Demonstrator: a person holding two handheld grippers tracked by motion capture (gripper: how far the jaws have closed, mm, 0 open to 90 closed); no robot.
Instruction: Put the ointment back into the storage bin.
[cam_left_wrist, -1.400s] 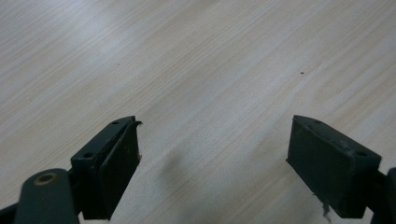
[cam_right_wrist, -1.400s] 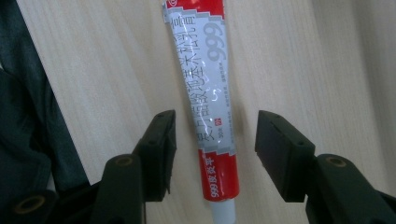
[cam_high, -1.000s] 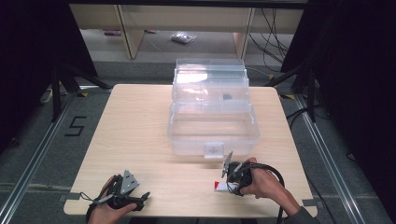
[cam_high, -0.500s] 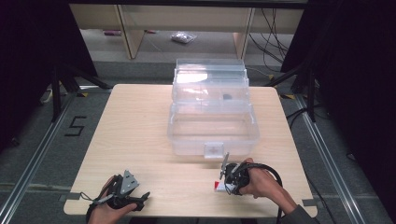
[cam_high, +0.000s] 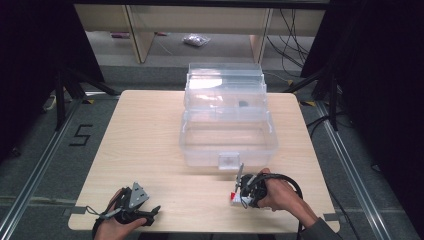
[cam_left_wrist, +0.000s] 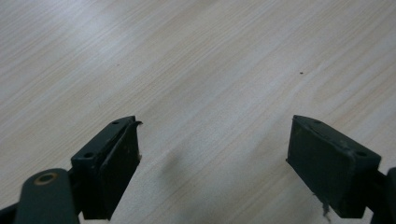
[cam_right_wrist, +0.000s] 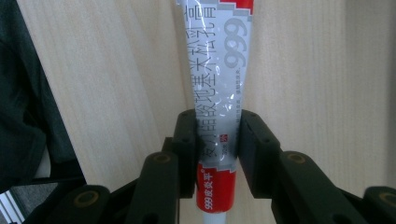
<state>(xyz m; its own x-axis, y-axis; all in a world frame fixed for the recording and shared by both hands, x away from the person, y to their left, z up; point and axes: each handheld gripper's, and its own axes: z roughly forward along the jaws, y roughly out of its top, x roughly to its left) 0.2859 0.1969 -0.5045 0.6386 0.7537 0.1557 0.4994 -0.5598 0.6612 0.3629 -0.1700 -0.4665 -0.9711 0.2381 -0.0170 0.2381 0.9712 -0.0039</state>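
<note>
White and red ointment tube (cam_right_wrist: 218, 88) printed "999" with Chinese characters, clamped between the right gripper's (cam_right_wrist: 217, 140) jaws near the table's (cam_high: 150, 135) front edge, clear plastic box (cam_high: 227, 135) lid-open just beyond, left gripper (cam_left_wrist: 212, 154) spread wide over bare wood, floor marking "5" (cam_high: 80, 135).

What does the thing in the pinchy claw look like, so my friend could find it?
Start at the big clear plastic box in the middle of the wooden table. Come toward the near edge, to the right gripper just in front of it. Its jaws are shut on a thin ointment tube: white and silvery, with red ends and a grey "999".
</note>
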